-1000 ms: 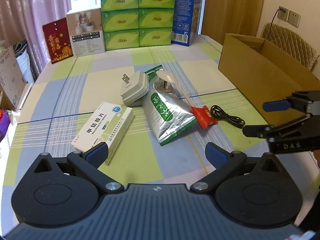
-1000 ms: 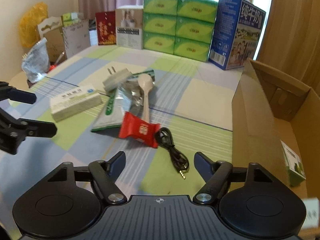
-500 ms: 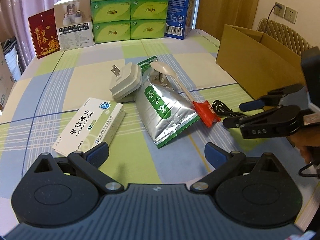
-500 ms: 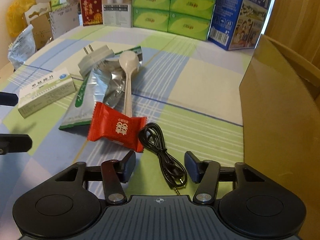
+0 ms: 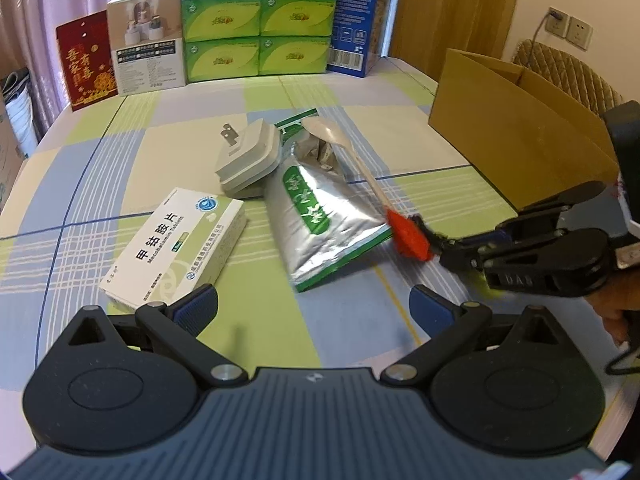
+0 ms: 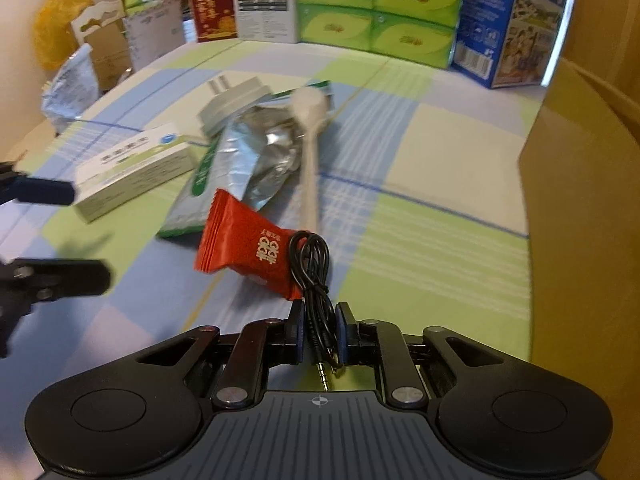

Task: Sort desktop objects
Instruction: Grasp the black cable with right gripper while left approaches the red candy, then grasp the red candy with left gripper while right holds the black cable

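Between the right gripper pads, the coiled black cable is pinched, its length running straight ahead and touching the red candy packet; the cardboard box stands to its right. Left gripper hangs open, near the medicine box.

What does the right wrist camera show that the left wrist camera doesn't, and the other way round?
Only the right wrist view shows the right gripper shut on the black audio cable, jack plug visible. Only the left wrist view shows the wall sockets and the open left gripper. Both show the medicine box, foil pouch, spoon and red candy packet.
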### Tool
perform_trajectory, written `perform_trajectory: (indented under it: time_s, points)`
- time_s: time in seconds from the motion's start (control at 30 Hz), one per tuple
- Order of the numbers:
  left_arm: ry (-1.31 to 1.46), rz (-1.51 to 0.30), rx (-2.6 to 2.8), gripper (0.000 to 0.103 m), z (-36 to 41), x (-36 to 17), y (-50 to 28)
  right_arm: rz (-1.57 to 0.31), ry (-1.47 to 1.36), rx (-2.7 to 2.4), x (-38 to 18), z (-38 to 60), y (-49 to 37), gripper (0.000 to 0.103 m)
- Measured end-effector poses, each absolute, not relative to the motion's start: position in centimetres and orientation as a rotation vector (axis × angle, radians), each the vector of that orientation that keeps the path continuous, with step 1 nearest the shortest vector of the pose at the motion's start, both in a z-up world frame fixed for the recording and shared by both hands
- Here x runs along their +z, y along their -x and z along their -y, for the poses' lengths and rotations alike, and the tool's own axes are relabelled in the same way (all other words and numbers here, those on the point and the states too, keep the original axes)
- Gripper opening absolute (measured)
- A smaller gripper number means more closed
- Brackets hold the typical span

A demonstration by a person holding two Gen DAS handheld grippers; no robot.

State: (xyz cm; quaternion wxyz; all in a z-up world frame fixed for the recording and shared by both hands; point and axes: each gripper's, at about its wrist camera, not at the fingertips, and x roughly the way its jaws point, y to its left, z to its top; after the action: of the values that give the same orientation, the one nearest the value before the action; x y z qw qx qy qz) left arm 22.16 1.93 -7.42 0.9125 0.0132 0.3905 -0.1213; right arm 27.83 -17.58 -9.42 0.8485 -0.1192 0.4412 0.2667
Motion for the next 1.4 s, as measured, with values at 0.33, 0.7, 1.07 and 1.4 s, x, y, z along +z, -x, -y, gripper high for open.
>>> perform_trajectory:
  time_s: [0.33,0.7,1.07,1.4]
  points:
    - [-0.09,-0.798,-0.369,0.1,0.5,-8.1,-21.9,-0.951,0.2,0.508,-8.8,19.1,-26.0,0.012]
    - [-0.134,-0.793,-0.455,0.088,2.8,-9.4,-23.3,-0.91,0.29,0.552,-9.4,18.0,-26.6,0.012]
    - [-0.017,-0.819,-0.445,0.068,2.5,-10.2,-25.3,-0.933,0.212,0.47,-9.2,19.7,-26.5,0.012]
    - [0.121,-0.887,-0.431,0.01,2.4,-10.5,-25.2,-0.942,0.183,0.516,-9.2,19.4,-25.7,0.012]
